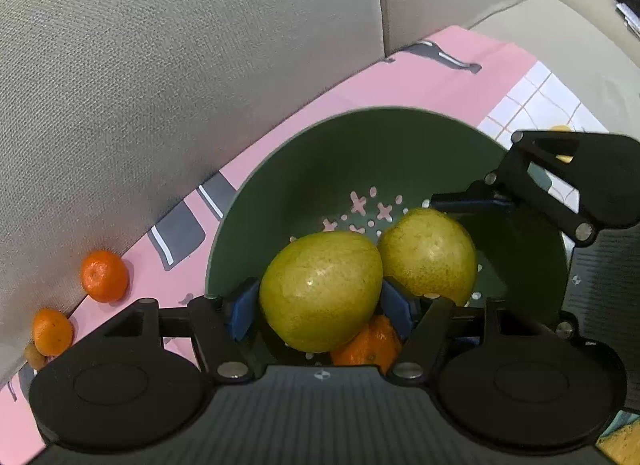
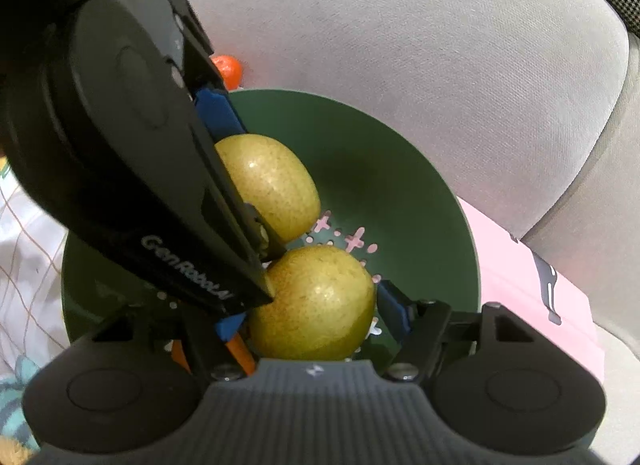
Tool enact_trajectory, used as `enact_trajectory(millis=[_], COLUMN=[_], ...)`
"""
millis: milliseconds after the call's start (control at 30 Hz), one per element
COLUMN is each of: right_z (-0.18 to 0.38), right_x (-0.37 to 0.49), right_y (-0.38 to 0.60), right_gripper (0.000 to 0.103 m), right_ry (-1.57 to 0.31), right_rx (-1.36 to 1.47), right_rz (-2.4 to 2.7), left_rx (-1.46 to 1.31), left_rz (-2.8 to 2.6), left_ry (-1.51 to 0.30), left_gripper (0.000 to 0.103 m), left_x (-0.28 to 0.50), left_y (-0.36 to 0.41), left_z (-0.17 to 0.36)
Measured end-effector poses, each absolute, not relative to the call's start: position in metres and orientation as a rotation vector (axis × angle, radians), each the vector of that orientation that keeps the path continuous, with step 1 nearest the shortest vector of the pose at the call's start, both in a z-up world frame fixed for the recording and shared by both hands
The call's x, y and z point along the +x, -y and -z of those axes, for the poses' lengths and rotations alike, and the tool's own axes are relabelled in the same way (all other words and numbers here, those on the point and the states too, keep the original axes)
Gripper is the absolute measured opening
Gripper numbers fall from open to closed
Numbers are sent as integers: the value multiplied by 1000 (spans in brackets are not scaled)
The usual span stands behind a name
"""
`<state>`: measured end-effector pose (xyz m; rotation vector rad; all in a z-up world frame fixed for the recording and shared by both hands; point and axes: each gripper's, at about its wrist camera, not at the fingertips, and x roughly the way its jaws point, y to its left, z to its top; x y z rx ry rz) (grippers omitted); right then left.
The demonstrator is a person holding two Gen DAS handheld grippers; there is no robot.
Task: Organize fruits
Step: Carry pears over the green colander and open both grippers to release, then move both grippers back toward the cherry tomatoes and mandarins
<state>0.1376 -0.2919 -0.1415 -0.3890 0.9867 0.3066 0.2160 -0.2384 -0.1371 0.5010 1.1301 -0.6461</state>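
Note:
A green colander bowl (image 1: 320,161) (image 2: 400,185) stands on a pink cloth (image 1: 400,77). Two yellow-green pears lie in it side by side. My left gripper (image 1: 320,301) is shut on the nearer pear (image 1: 320,289), a blue pad against each side, and that pear rests on an orange (image 1: 372,341) in the bowl. In the right wrist view my right gripper (image 2: 312,317) has its blue pads on the other pear (image 2: 316,305). One of its fingers (image 1: 468,201) shows by that pear (image 1: 428,253) in the left wrist view. The left gripper's black body crosses the right wrist view, its blue pad (image 2: 218,113) on its pear (image 2: 272,185).
Two mandarins (image 1: 104,275) (image 1: 52,331) lie on the pink cloth against the grey sofa cushion (image 1: 160,65), left of the bowl. One mandarin (image 2: 228,69) shows behind the bowl's rim. A white checked cloth (image 1: 532,101) lies to the right.

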Motion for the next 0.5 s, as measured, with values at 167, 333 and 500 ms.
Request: enact_trajectory(millis=[167,333,500], right_z=[135,134,131], right_x=[130,128,136], right_y=[276,278,266], right_gripper=[76,76,77], right_ry=[-991,-1001,-996], right_rx=[-406,-401,-419], right_rz=[-298,-289,-263], left_rx=[552,543,548], left_rz=[641,632,629], left_ry=[-1140,-1164,-1188], left_gripper=[79,80,81], left_x=[212,213,208], left_y=[241,240,238], left_z=[139,137,135])
